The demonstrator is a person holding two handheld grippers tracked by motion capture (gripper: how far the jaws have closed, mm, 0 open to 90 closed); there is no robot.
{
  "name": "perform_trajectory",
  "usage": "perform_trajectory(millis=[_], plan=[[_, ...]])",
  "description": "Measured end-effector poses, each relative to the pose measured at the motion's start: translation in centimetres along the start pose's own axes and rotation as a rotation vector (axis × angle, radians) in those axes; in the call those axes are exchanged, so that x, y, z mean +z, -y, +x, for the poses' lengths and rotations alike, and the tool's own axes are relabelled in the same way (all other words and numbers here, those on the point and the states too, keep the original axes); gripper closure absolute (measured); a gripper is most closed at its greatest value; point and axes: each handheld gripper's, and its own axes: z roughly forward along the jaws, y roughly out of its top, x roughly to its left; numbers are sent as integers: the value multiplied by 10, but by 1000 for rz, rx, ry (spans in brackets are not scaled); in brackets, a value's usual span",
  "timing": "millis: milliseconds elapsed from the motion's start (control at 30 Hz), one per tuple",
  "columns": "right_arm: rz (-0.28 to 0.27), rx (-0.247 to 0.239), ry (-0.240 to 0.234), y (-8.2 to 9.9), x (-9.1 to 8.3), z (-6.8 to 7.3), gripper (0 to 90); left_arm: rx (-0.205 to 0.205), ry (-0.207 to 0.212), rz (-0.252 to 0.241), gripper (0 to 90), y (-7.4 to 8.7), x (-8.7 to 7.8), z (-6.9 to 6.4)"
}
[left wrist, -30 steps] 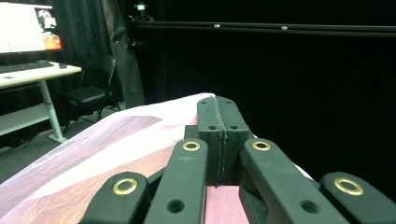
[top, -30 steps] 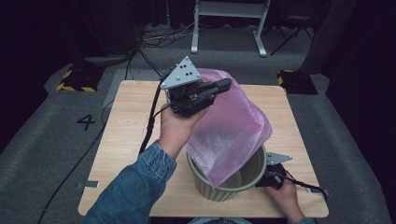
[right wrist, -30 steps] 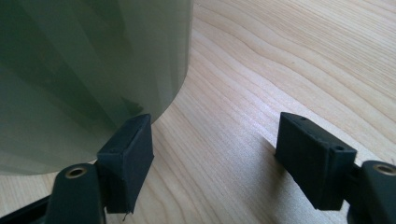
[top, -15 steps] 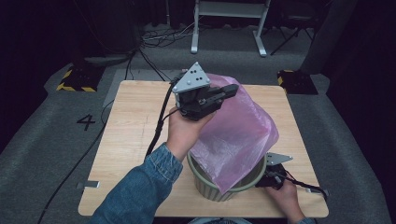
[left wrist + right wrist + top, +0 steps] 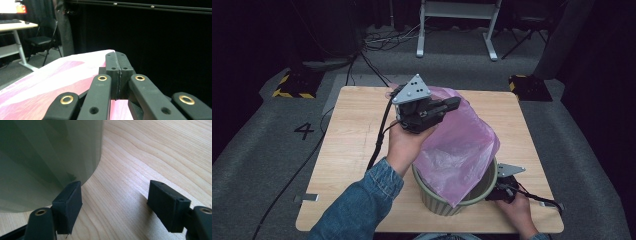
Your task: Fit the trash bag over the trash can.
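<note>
Left gripper [image 5: 447,107] clenched on a pink plastic bag [image 5: 462,145] above a green bin [image 5: 447,202]; right gripper [image 5: 502,190] released beside the bin.

Held high over the middle of the wooden worktop [image 5: 352,140], the left gripper pinches the bag's top edge, while the bag's lower end hangs inside the bin's rim. The bin stands close to the worktop's near edge. The right gripper rests on the worktop, jaws apart, one pad [image 5: 68,203] just beside the bin's ribbed wall [image 5: 47,157]. Bare wood lies open to the left and behind.
</note>
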Motion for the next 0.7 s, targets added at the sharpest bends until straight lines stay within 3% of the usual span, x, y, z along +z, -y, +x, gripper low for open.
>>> perform_trajectory(millis=[333, 400, 533, 700], plan=[[1, -1, -1, 0, 0, 0, 274, 31, 32, -20, 895, -12, 17, -16], [2, -1, -1, 0, 0, 0, 274, 36, 24, -5, 895, -7, 18, -15], [2, 0, -2, 0, 0, 0, 274, -7, -4, 20, 895, 9, 12, 0], [1, 1, -2, 0, 0, 0, 276, -32, -24, 39, 895, 25, -4, 10]])
